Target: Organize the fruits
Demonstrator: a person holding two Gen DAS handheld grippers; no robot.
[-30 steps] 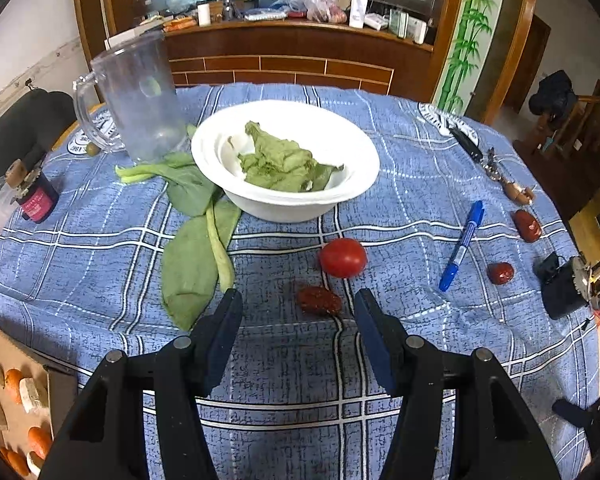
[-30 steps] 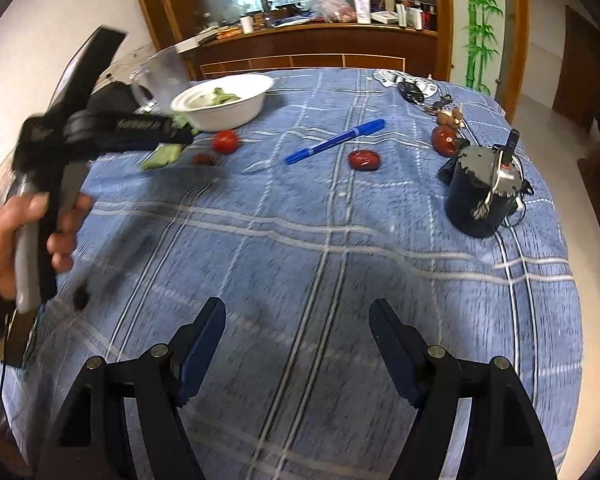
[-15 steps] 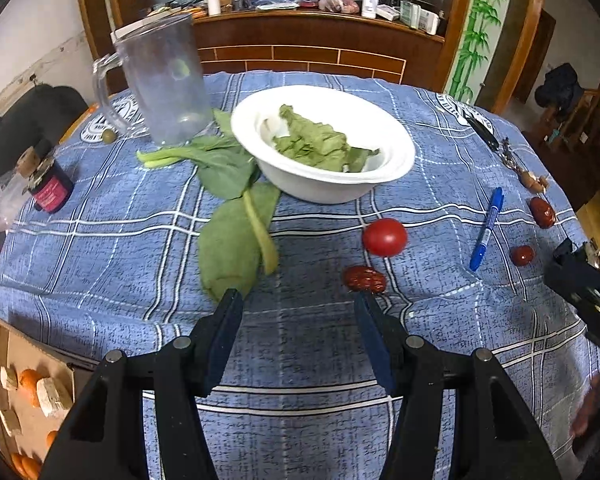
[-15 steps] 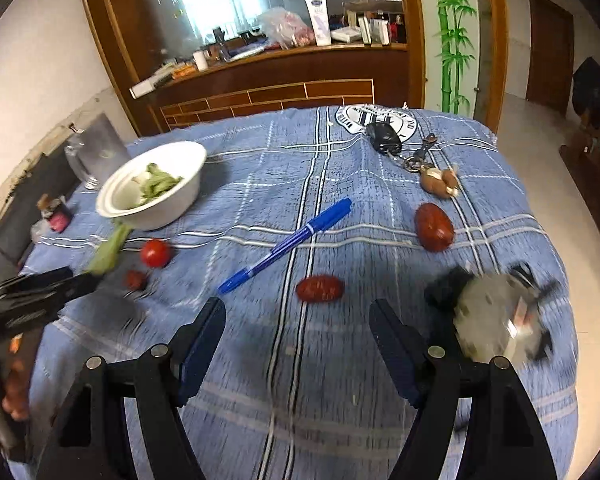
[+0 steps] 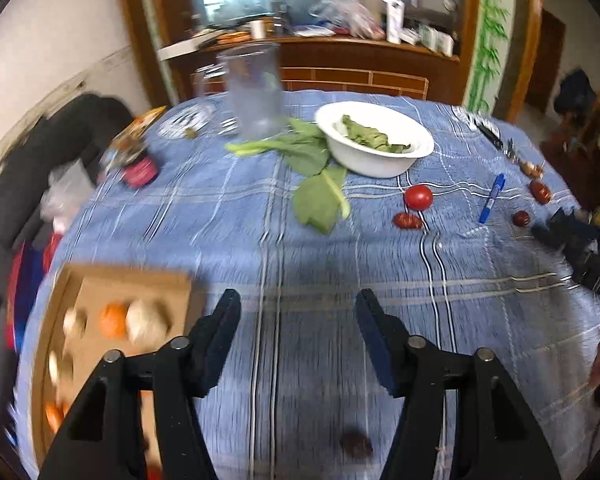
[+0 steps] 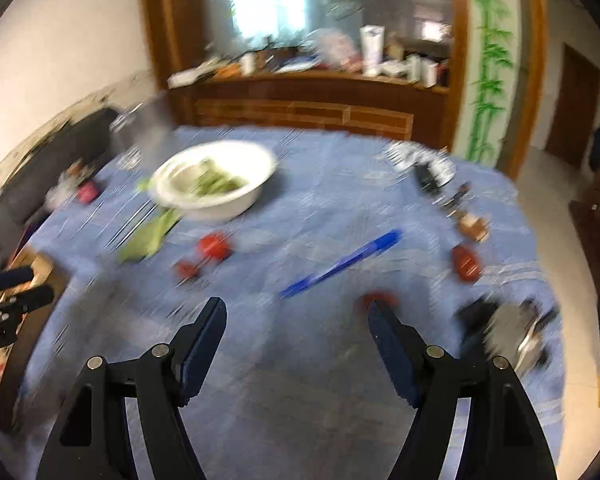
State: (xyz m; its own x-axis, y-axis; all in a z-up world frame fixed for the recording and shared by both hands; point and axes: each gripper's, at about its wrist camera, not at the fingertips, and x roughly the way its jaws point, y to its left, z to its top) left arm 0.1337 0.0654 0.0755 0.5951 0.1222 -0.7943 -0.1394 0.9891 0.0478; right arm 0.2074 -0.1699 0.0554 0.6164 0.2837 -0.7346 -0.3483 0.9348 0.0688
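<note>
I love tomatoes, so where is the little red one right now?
In the left wrist view, the tomato sits on the blue tablecloth, just right of the white bowl, with a red date beside it.

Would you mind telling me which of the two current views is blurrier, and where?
Right wrist view: heavy motion smear over the bowl and pen; only the right tool is sharp. Left wrist view: bowl and tomato fairly crisp, cardboard box smeared.

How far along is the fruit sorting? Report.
Barely started. Done: a cardboard tray already holds some orange pieces. In hand: nothing; left gripper and right gripper are both open. Left: the tomato and red dates remain loose on the tablecloth.
</note>
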